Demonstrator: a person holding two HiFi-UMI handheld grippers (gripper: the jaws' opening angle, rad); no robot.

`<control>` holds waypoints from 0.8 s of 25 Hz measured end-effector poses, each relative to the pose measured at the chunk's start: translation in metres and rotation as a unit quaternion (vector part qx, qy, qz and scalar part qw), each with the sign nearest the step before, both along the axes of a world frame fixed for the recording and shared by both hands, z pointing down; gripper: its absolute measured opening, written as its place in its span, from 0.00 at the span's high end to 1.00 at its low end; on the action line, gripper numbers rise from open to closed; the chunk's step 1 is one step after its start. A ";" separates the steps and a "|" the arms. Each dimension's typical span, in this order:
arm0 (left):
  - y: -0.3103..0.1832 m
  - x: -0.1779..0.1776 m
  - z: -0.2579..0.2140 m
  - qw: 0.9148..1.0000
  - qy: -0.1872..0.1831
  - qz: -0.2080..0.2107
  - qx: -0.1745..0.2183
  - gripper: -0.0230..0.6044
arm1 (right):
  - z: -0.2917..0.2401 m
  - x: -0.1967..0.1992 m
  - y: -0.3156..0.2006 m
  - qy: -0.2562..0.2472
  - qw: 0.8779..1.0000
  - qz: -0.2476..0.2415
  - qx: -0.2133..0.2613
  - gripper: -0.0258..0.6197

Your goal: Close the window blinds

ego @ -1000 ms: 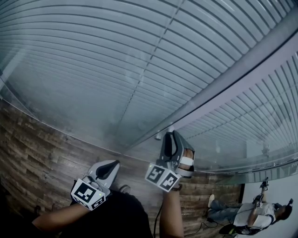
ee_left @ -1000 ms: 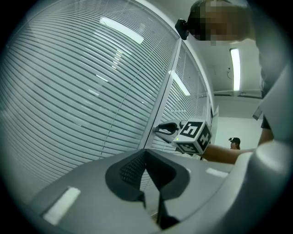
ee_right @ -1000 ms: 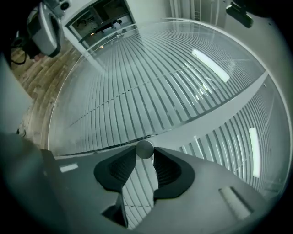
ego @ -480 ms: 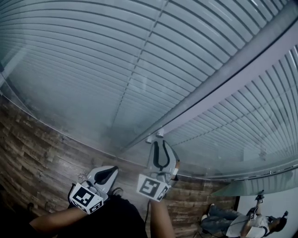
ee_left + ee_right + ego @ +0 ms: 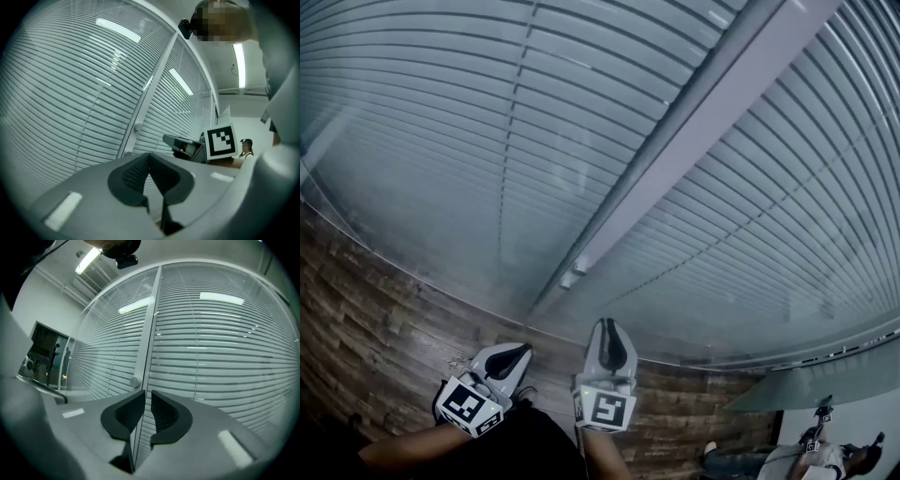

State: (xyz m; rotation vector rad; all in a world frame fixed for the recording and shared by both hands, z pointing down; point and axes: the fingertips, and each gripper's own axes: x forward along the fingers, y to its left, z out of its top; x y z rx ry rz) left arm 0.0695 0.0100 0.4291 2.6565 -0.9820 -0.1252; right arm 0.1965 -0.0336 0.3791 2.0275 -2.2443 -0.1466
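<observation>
Nearest, at the bottom edge of the head view, the person's forearms (image 5: 403,445) carry the two tools, each turning its marker cube (image 5: 469,405) toward the camera. The left gripper (image 5: 523,350) sits at 7 o'clock and points toward 1 o'clock. In its own view the dark pads meet at the tips, so its jaws are closed with nothing in them. The right gripper (image 5: 605,324) stands just beside it at 6 o'clock, pointing to 12. Its jaws have just been closing and now stand a narrow slit apart. The right gripper view shows only the window through that slit, nothing gripped. Under both lies a wooden plank floor (image 5: 366,309), running from 9 o'clock round to 5.

Past the jaws, at 11 o'clock from the right gripper's tips and clear of them, two small round knobs (image 5: 565,279) sit at the foot of a pale frame post (image 5: 694,122), which climbs toward 1 o'clock. On either side of that post the window blinds (image 5: 422,103) cover the glass from 9 through 12 to 3 o'clock. Their horizontal slats are lowered to the bottom of the panes, with thin dark lines between them. How far the slats are tilted I cannot tell. Reflected ceiling lights (image 5: 220,298) lie across the glass. Farthest off, at 3 o'clock in the left gripper view, another person (image 5: 245,147) is partly visible.
</observation>
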 end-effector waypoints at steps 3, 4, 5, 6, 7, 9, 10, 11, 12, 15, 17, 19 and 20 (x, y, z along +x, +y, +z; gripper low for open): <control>-0.026 0.019 0.005 1.000 -0.002 -0.012 -0.001 0.96 | 0.010 0.012 -0.023 -0.015 1.000 -0.020 -0.007 0.91; -0.026 0.022 0.004 1.000 -0.001 -0.015 -0.001 0.96 | 0.010 0.013 -0.021 -0.022 0.999 -0.025 -0.008 0.91; -0.020 0.023 0.002 1.000 -0.001 -0.018 0.000 0.96 | 0.008 0.012 -0.015 -0.029 0.999 -0.028 -0.009 0.91; -0.014 0.024 -0.001 1.000 0.000 -0.021 0.003 0.96 | 0.006 0.011 -0.007 -0.036 0.999 -0.028 -0.008 0.91; -0.010 0.025 -0.003 1.000 0.000 -0.024 0.006 0.96 | 0.005 0.010 0.000 -0.041 0.999 -0.028 -0.007 0.91; -0.005 0.027 -0.005 0.999 0.001 -0.033 0.017 0.96 | 0.005 0.008 0.010 -0.041 0.999 -0.034 -0.003 0.92; -0.005 0.029 -0.006 0.999 -0.001 -0.039 0.023 0.96 | 0.006 0.006 0.012 -0.039 0.998 -0.043 -0.002 0.95; -0.007 0.031 -0.006 0.998 -0.005 -0.047 0.029 0.96 | 0.008 0.006 0.012 -0.037 0.998 -0.053 -0.002 0.96; -0.011 0.033 -0.004 0.998 -0.010 -0.054 0.034 0.96 | 0.010 0.007 0.009 -0.035 0.997 -0.062 -0.002 0.96; -0.016 0.035 0.003 0.996 -0.019 -0.073 0.037 0.96 | 0.016 0.008 0.006 -0.022 0.997 -0.077 -0.002 0.96; -0.011 0.032 0.007 0.996 -0.020 -0.081 0.035 0.96 | 0.019 0.006 0.012 -0.015 0.996 -0.083 -0.001 0.96; -0.006 0.029 0.009 0.995 -0.017 -0.088 0.034 0.96 | 0.021 0.003 0.019 -0.010 0.996 -0.088 -0.003 0.96; -0.004 0.029 0.009 0.995 -0.016 -0.091 0.034 0.96 | 0.022 0.003 0.022 -0.007 0.996 -0.090 -0.004 0.96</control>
